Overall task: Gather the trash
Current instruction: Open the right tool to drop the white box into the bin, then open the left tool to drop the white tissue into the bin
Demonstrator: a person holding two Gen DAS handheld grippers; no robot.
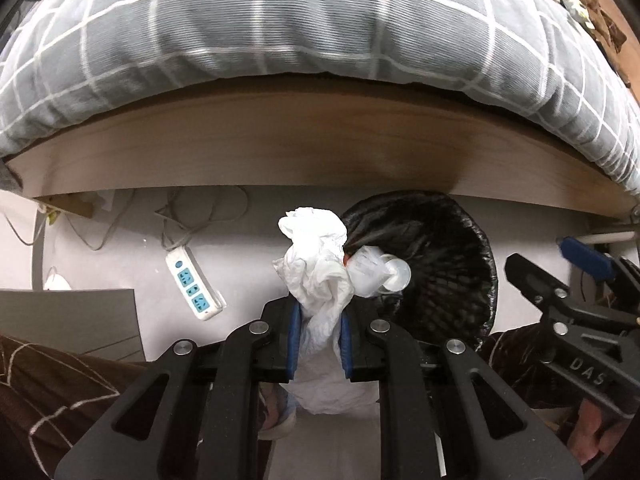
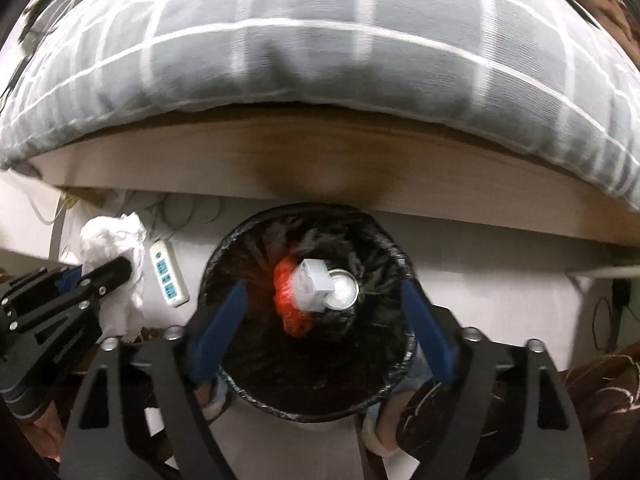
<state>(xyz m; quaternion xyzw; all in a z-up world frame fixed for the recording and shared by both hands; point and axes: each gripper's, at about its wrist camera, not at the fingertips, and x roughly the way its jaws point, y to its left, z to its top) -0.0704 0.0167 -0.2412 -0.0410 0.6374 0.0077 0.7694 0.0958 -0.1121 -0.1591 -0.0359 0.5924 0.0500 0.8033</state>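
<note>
Left wrist view: left gripper (image 1: 319,330) jaws pinch crumpled white tissue (image 1: 316,256). Right gripper (image 2: 320,320) jaws spread wide over black-lined trash bin (image 2: 256,384) holding can (image 2: 344,290), orange wrapper (image 2: 286,296).

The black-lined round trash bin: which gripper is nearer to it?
Right. The right gripper hangs open directly above the black-lined round trash bin; the left gripper, shut on crumpled white tissue, sits off beside it.

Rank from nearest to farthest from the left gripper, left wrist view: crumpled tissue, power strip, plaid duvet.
1. crumpled tissue: clamped in the left gripper jaws.
2. power strip: on the floor, to the left.
3. plaid duvet: on the bed, farthest.
</note>
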